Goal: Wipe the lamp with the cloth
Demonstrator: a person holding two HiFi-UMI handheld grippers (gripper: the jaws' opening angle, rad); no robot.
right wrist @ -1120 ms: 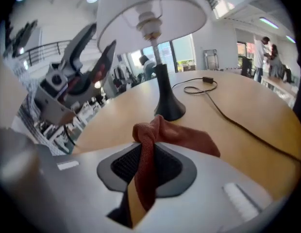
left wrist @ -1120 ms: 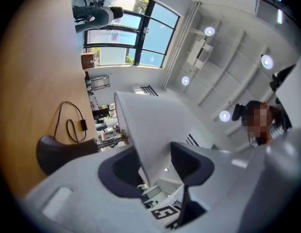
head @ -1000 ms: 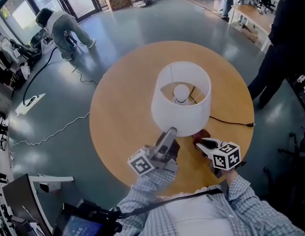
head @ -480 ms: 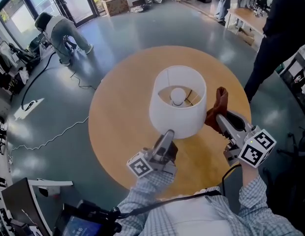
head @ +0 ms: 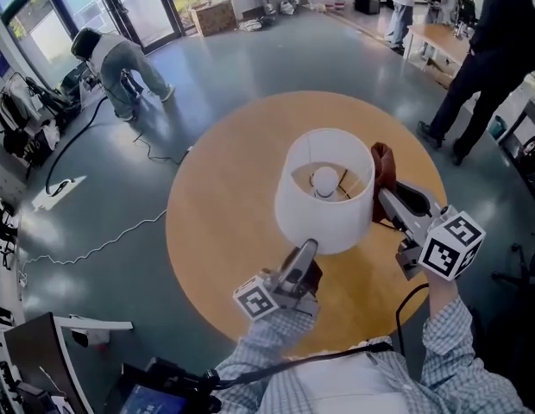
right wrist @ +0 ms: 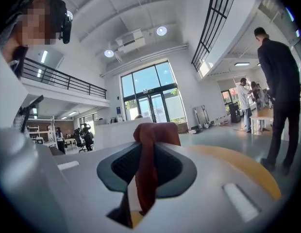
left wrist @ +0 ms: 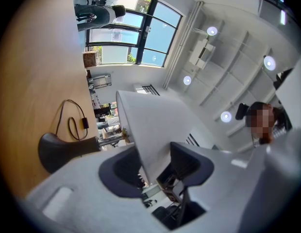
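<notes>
Round wooden table (head: 216, 205) with the lamp (head: 324, 201) standing near its middle. The white shade (left wrist: 155, 125) is upright and the bulb (head: 325, 178) shows down inside it.

Left tool (head: 307, 248) reaches up from below at the near bottom edge of the shade. In the left gripper view the left tool (left wrist: 155, 165) is clamped on the shade wall, one pad on each side of the thin rim. The same view shows the dark lamp base (left wrist: 56, 149) and the black cord (left wrist: 68, 118) lying on the table.

Right tool (head: 388, 198) is up at the shade's right side, about level with the top rim. The right tool (right wrist: 146, 171) is pinching the dark red cloth (right wrist: 149, 154), which is bunched, with a fold standing above the jaws and the rest hanging below. From the head view the cloth (head: 382, 162) is right at the shade's outer wall near the upper rim; actual contact is not clear.

Background: a person bent over (head: 112, 54) on the grey floor at far left, and a person in dark clothes (head: 487, 50) standing at far right.
</notes>
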